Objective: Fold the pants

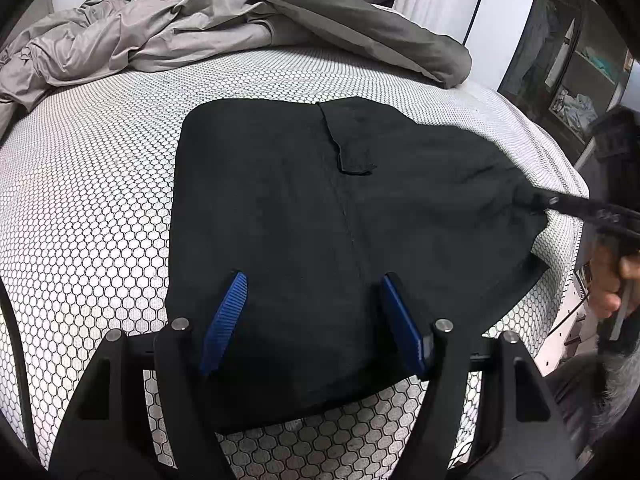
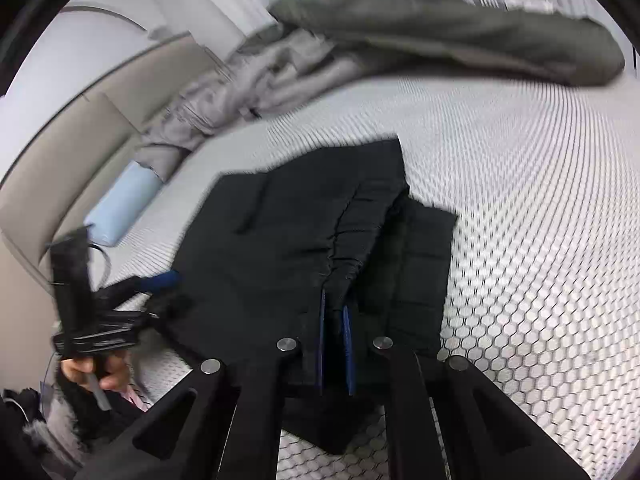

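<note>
Right claw [image 2: 335, 344] is clamped tight on the bunched waistband of the black cloth pants [image 2: 280, 240] right ahead of it on the honeycomb-patterned white mattress [image 2: 540, 240]. Left claw [image 1: 312, 320] hangs wide over the same cloth, gripping nothing. One-sided pull could drag the stack and skew the fold!

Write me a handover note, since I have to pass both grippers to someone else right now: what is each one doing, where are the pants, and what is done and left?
Left gripper: open, jaws apart over the near part of the pants, gripping nothing.
Right gripper: shut on the pants' gathered waistband edge, at the side nearest the mattress edge.
Pants: black, spread on the honeycomb-patterned mattress, already doubled over into a compact shape; the grey bedding is bunched at the far side, clear of them.
Done: at least one fold, it seems.
Left: probably another fold and smoothing.
</note>
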